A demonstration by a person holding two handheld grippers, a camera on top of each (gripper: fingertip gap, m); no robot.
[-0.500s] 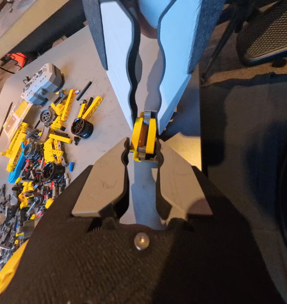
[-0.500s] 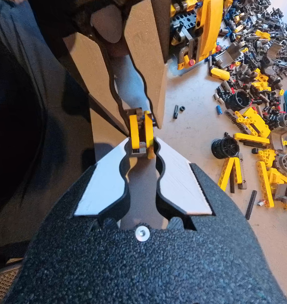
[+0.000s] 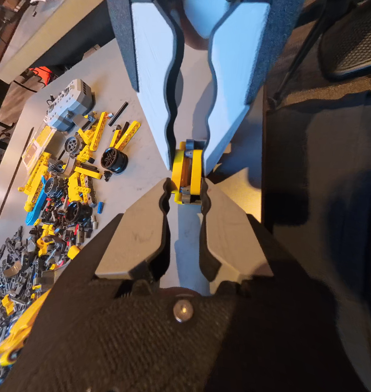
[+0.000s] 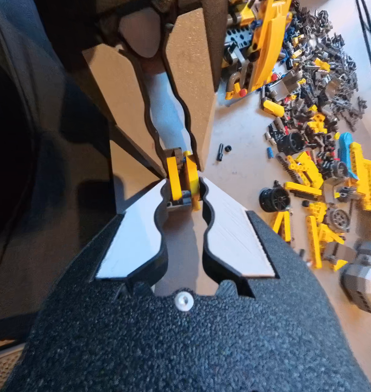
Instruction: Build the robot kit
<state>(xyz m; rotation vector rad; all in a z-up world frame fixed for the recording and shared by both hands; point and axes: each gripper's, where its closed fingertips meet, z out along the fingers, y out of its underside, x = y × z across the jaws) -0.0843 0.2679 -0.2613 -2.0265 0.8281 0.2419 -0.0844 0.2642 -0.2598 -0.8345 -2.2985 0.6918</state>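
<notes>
A small yellow and grey brick assembly point(image 3: 186, 176) is held above the table's near edge between both grippers, which meet tip to tip. My left gripper point(image 3: 185, 191) is shut on its near end. My right gripper point(image 3: 187, 163), with pale fingers, comes from the opposite side and grips its far end. In the right wrist view the same assembly point(image 4: 181, 180) sits between my right gripper's point(image 4: 182, 191) white fingertips. There the left gripper point(image 4: 180, 167), with tan fingers, clamps it from above.
Loose yellow, black and grey bricks lie spread over the grey table point(image 3: 137, 186): a black wheel point(image 3: 114, 162), yellow beams point(image 3: 125, 135), a grey motor block point(image 3: 72, 108), a blue piece point(image 3: 34, 212). A large yellow model point(image 4: 263, 42) lies at the far side. A dark chair point(image 3: 354, 42) stands beyond the table edge. Left and right tips are no more than a few centimetres apart. The black wheel point(image 3: 114, 162) is about 10 centimeters from both grippers' fingertips. My right wrist view point(image 4: 272, 194) looks at it from another angle.
Both grippers still hold the assembly in the same grip. The pair has shifted slightly over the table, so the grey motor block now shows at the lower right of the right wrist view.
</notes>
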